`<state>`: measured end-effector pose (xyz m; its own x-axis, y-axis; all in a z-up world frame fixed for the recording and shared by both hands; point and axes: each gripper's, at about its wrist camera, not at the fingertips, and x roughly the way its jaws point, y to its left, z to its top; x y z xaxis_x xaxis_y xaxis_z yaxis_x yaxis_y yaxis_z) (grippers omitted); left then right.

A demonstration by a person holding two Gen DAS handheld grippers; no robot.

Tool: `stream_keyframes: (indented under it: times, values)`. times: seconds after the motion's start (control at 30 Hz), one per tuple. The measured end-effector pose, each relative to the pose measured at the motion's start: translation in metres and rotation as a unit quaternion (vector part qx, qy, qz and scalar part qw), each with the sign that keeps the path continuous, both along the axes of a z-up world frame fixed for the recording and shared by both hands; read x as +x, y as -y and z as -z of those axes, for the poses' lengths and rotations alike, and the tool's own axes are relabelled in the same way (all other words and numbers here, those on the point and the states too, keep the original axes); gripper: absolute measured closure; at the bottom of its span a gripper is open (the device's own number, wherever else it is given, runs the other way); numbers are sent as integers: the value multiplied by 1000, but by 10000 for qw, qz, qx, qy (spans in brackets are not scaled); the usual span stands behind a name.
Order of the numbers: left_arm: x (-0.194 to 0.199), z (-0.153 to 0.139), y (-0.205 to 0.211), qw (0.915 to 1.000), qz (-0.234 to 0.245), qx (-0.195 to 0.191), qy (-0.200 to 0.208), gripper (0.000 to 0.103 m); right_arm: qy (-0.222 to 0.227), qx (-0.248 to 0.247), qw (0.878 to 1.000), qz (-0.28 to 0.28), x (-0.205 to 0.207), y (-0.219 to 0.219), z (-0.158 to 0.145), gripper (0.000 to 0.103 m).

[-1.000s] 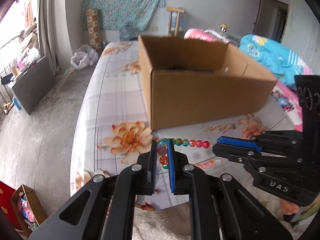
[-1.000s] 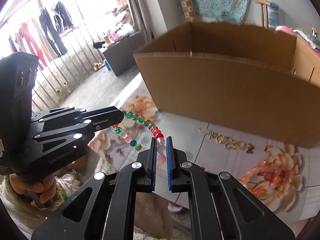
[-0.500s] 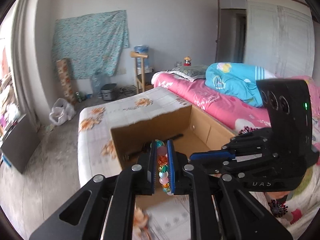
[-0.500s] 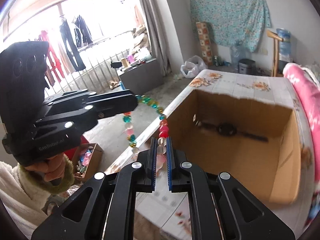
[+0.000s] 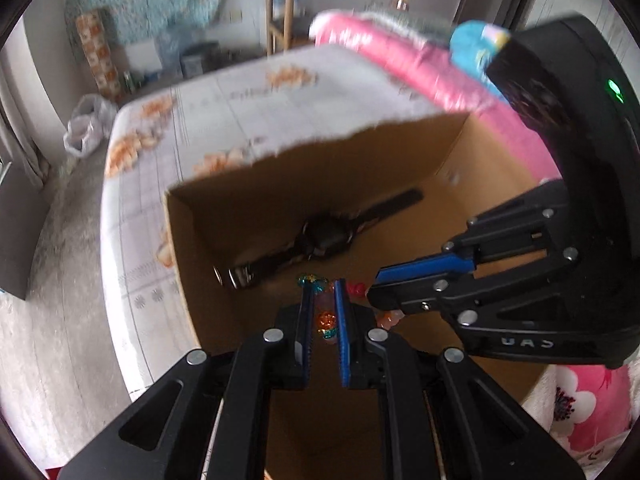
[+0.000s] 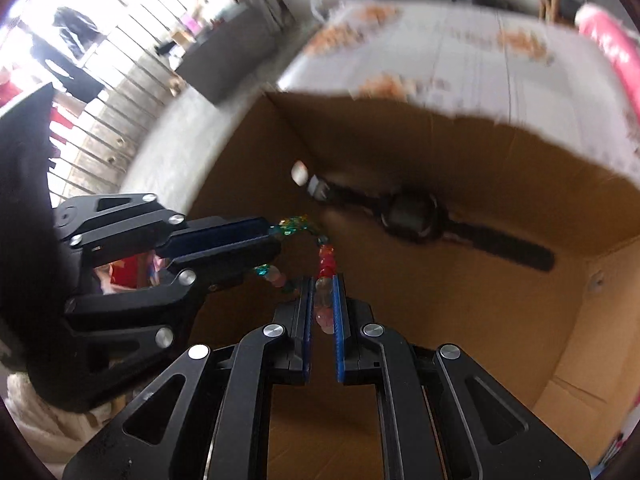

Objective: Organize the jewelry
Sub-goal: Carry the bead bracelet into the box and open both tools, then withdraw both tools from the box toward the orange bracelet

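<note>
A string of coloured glass beads (image 6: 326,266) hangs between my two grippers above the open cardboard box (image 6: 500,148). My left gripper (image 5: 323,286) is shut on one end of the bead string (image 5: 325,320). My right gripper (image 6: 323,280) is shut on the other end. Each gripper shows in the other's view: the right gripper (image 5: 374,294) at the right of the left wrist view, the left gripper (image 6: 272,240) at the left of the right wrist view. A black wristwatch (image 5: 320,240) lies flat on the box floor (image 6: 460,320), below and beyond the beads.
The box stands on a bed with a pale floral sheet (image 5: 240,92). A pink blanket (image 5: 420,76) lies along the bed's right side. Grey floor (image 5: 52,248) and a white plastic bag (image 5: 86,128) are off to the left. A barred window (image 6: 100,80) is at the far left.
Both grippers carried the bead string from the sheet in front of the box, up over its near wall, and now hold it above the box interior, tilted downward. The watch inside has come into view.
</note>
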<state>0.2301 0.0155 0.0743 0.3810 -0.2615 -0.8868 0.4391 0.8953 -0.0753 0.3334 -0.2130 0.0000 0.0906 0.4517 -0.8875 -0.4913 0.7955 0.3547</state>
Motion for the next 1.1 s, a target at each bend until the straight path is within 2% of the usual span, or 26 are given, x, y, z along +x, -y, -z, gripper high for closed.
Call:
stream_keyframes:
  times: [0.17, 0.3, 0.47, 0.6, 0.73, 0.87, 0.97, 1.03, 1.1]
  values:
    - [4, 16, 7, 9992, 118, 365, -134, 93, -565, -187, 9982, -13, 13, -14, 29, 96]
    - [-1, 18, 15, 9964, 224, 816, 5, 93, -736, -307, 9968, -38, 10, -24, 36, 96]
    - [-1, 16, 15, 9955, 215, 927, 31, 92, -1096, -265, 9936, 78, 16, -25, 49, 92]
    - [-1, 11, 11, 9963, 113, 853, 75, 89, -1162, -153, 9930, 160, 18, -24, 48, 91]
    - [-2, 3, 4, 9969, 9, 752, 210, 87, -1031, -38, 9943, 255, 18, -19, 39, 86]
    - [-15, -19, -8, 9974, -157, 454, 544, 87, -755, 152, 9965, 331, 9, -11, 19, 84]
    - [-38, -40, -20, 9953, -273, 199, 908, 87, -364, 372, 9979, 375, -6, -1, -7, 79]
    - [-65, -56, -32, 9912, -394, -24, 1267, 83, -20, 614, 9972, 419, -22, 14, -27, 73]
    - [-91, -66, -42, 9863, -513, -217, 1551, 78, 291, 824, 9950, 489, -36, 29, -41, 72]
